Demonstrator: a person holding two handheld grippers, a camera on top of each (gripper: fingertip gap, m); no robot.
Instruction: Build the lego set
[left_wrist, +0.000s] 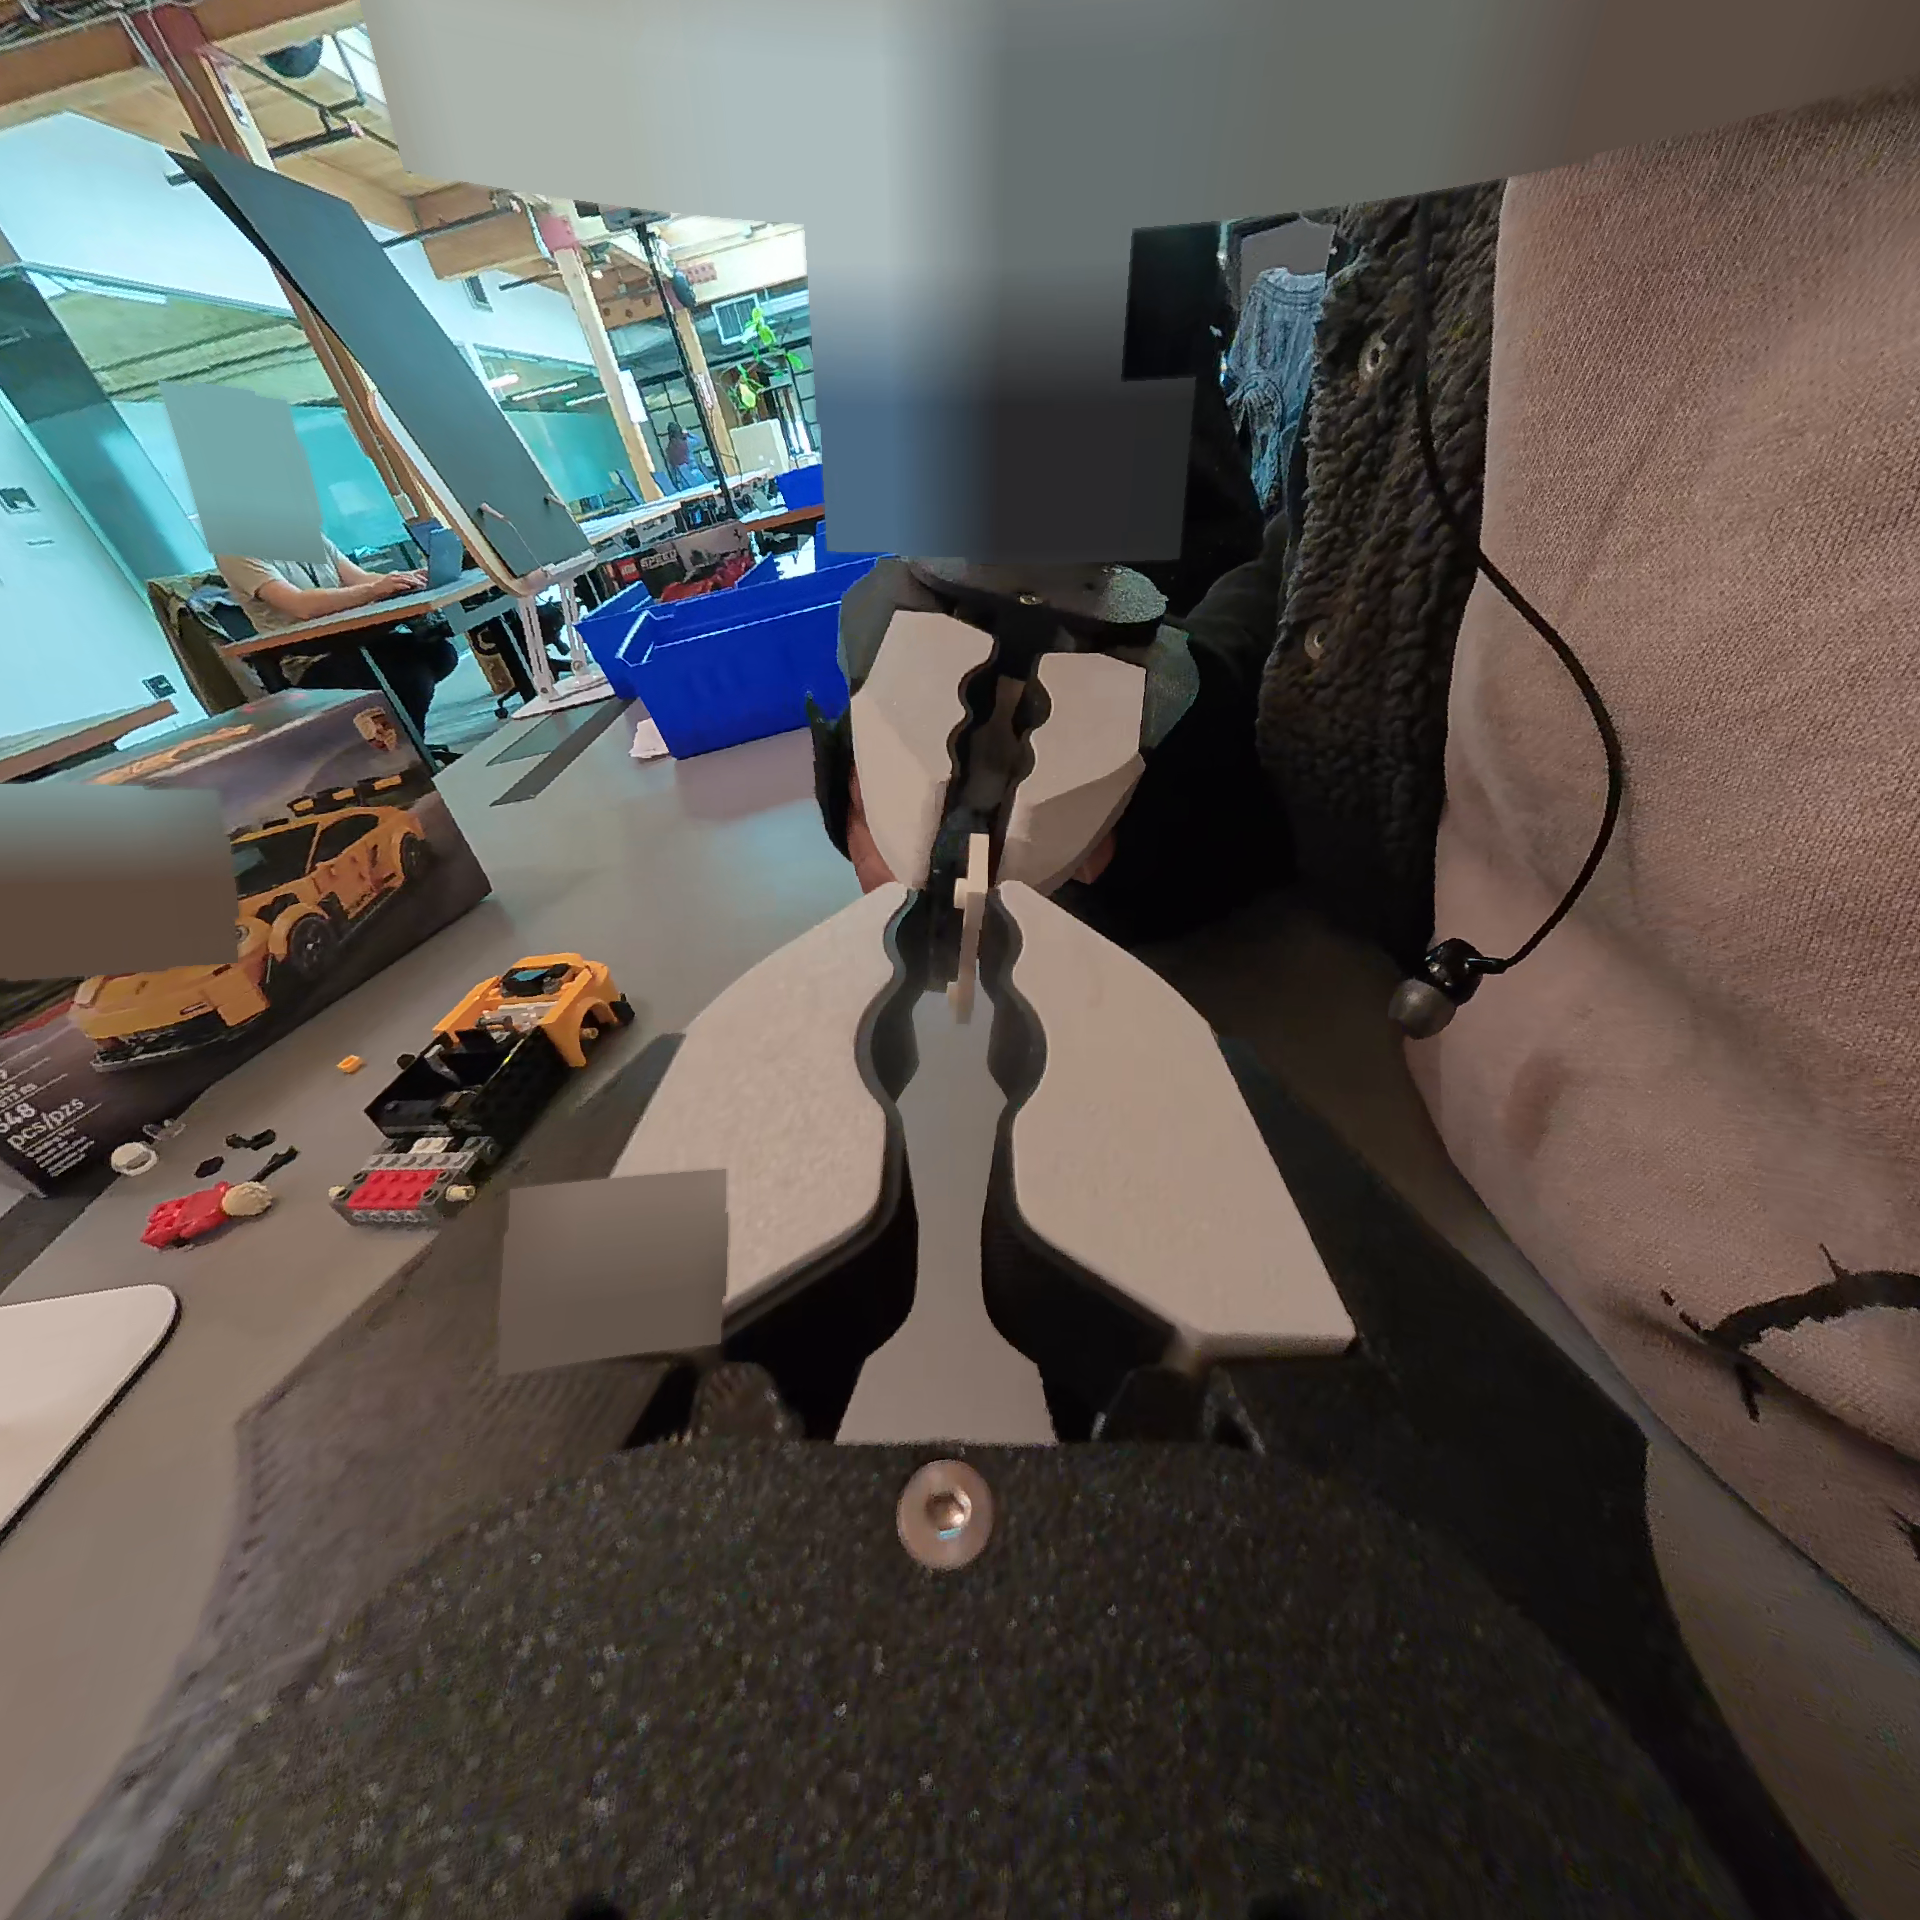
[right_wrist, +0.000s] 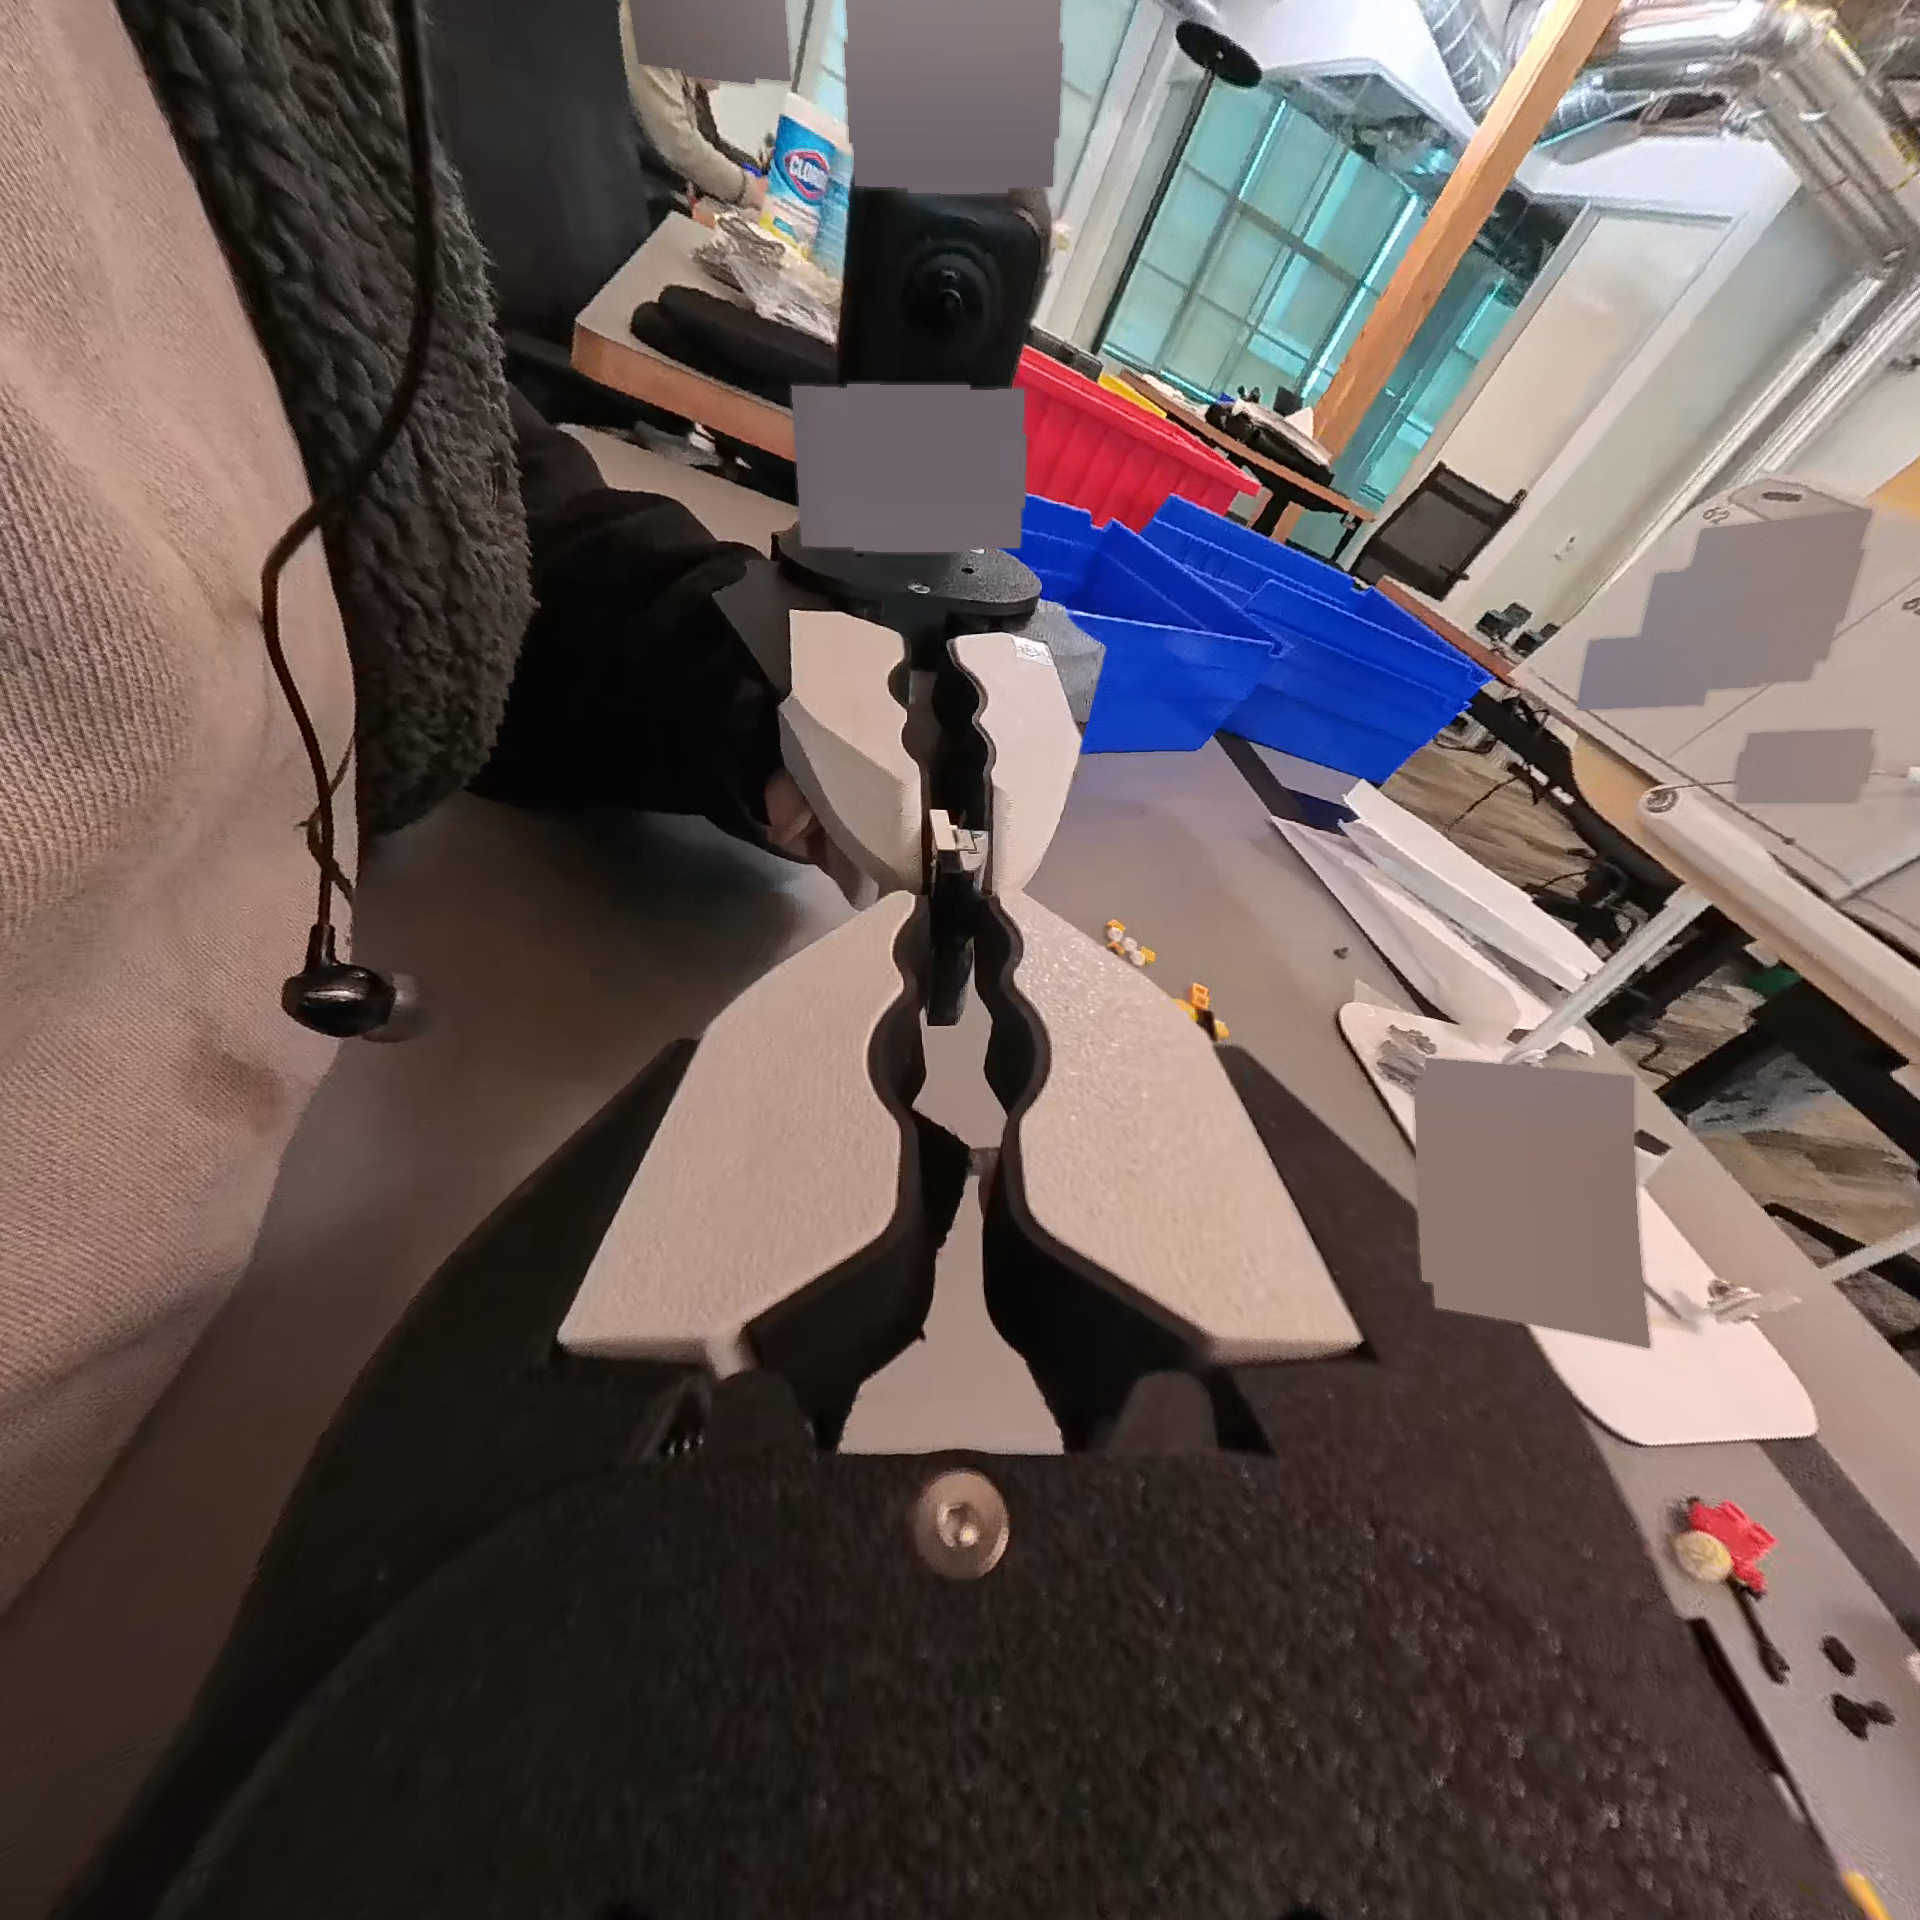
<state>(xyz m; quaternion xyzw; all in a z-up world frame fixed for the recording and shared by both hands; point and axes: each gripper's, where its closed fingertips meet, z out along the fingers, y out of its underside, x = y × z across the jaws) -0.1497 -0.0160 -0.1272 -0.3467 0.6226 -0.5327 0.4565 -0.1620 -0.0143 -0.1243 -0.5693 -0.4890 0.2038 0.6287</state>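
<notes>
My two grippers meet tip to tip in the air in front of a person's beige sweatshirt. My left gripper is shut on a small white piece. My right gripper is shut on a small black piece. The two pieces touch between the fingertips. In the left wrist view the right gripper faces me from above. In the right wrist view the left gripper does the same with the white piece. A partly built yellow and black car lies on the grey table.
The set's box stands at the left with a red figure and small loose parts beside it. Blue bins stand at the back. White sheets, small yellow parts and a red bin show on the right. The grippers are tip to tip, or close to it.
</notes>
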